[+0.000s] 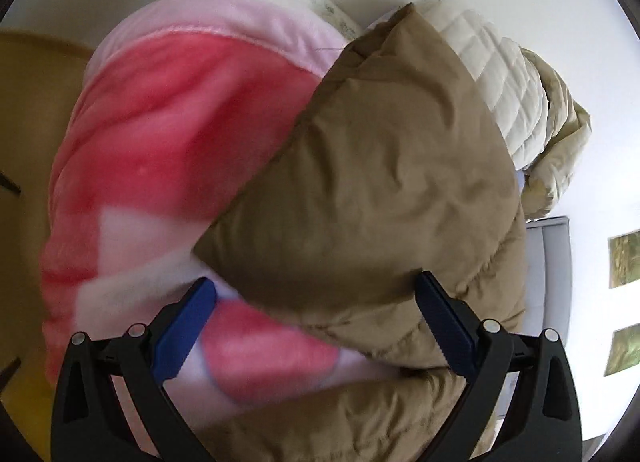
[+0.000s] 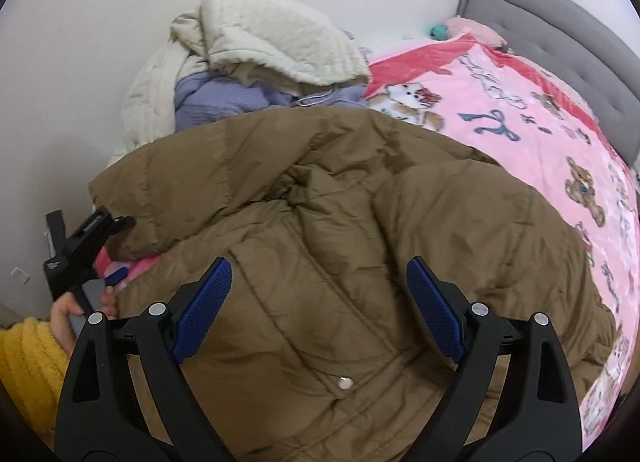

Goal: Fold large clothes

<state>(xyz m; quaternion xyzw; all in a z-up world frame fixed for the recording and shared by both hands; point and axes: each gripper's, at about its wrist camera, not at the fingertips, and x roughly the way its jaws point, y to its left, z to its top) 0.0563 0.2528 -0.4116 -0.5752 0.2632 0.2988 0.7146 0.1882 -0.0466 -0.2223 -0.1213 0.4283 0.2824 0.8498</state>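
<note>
Brown puffer jacket [image 2: 320, 221] lies beneath the wide-apart right gripper [image 2: 319, 310].

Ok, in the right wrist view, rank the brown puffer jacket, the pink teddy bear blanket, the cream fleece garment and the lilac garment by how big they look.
1. Brown puffer jacket, though it lies nearest the camera.
2. Pink teddy bear blanket.
3. Cream fleece garment.
4. Lilac garment, partly hidden beneath others.

- pink teddy-bear blanket [image 2: 532, 133] spread over the bed
- grey padded headboard [image 2: 560, 9] against the white wall [image 2: 100, 21]
- two framed pictures [image 1: 624, 262] on that wall
</note>
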